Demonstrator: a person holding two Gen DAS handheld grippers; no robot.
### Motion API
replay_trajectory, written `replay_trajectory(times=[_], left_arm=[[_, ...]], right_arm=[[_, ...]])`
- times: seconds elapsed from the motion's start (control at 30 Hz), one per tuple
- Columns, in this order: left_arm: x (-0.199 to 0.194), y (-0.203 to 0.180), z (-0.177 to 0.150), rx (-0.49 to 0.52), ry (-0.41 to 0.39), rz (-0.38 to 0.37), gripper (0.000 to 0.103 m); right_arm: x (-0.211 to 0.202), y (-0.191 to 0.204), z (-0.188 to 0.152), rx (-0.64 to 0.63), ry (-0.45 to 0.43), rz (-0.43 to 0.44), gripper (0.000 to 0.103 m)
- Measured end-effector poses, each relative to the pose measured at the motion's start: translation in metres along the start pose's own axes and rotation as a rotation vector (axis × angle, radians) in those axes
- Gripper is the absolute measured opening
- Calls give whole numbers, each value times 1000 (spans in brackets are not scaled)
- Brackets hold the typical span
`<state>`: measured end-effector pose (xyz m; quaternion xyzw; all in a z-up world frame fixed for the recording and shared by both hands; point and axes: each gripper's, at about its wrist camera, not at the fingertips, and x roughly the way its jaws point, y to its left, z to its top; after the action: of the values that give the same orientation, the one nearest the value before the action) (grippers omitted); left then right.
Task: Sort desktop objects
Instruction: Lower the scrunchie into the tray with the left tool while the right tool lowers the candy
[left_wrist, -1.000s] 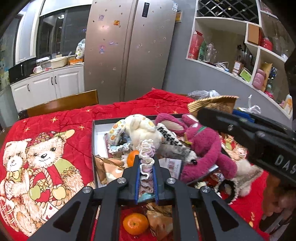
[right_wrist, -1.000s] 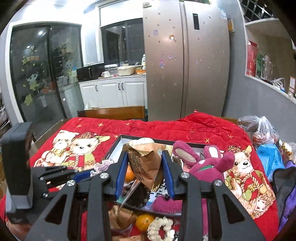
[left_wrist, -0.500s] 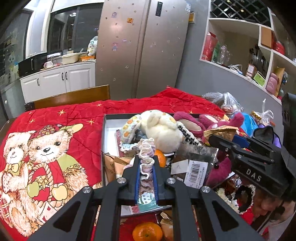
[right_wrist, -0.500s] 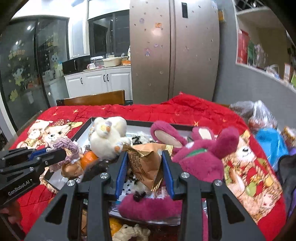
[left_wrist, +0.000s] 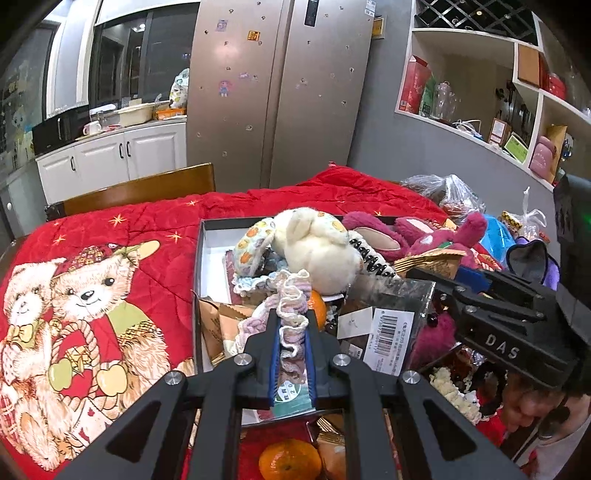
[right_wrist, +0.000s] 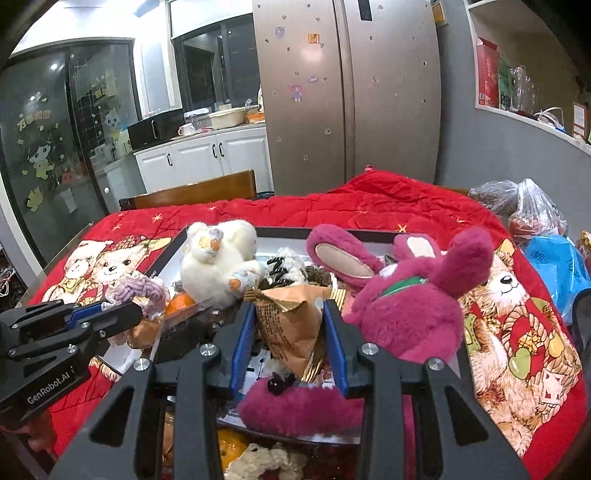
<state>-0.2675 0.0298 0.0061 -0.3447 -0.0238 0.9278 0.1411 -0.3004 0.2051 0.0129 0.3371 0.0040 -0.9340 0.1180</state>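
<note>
My left gripper (left_wrist: 291, 321) is shut on a pastel crocheted scrunchie (left_wrist: 291, 310) and holds it over the near left part of a black tray (left_wrist: 201, 236); it also shows in the right wrist view (right_wrist: 122, 314). My right gripper (right_wrist: 290, 314) is shut on a brown snack packet (right_wrist: 295, 328) over the tray's front; it also shows in the left wrist view (left_wrist: 421, 275). The tray holds a white plush rabbit (left_wrist: 317, 247), a magenta plush bear (right_wrist: 406, 302), an orange (left_wrist: 317, 310) and more packets.
A red bear-print quilt (left_wrist: 92, 280) covers the table. An orange (left_wrist: 290, 459) and a cream scrunchie (right_wrist: 266, 461) lie in front of the tray. Plastic bags (right_wrist: 528, 210) sit at the right edge. A wooden chair back (left_wrist: 136, 188) stands behind.
Both grippers have moved forward over the tray with their loads still held. The right gripper now sits lower and closer to the magenta bear.
</note>
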Motion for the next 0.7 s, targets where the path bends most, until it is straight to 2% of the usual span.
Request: replay_trajectory(times=[0.7], left_arm=[[8,-6,-5,39,34,-1,11]], right_arm=[[7,5,-1,-13,42,36,37]])
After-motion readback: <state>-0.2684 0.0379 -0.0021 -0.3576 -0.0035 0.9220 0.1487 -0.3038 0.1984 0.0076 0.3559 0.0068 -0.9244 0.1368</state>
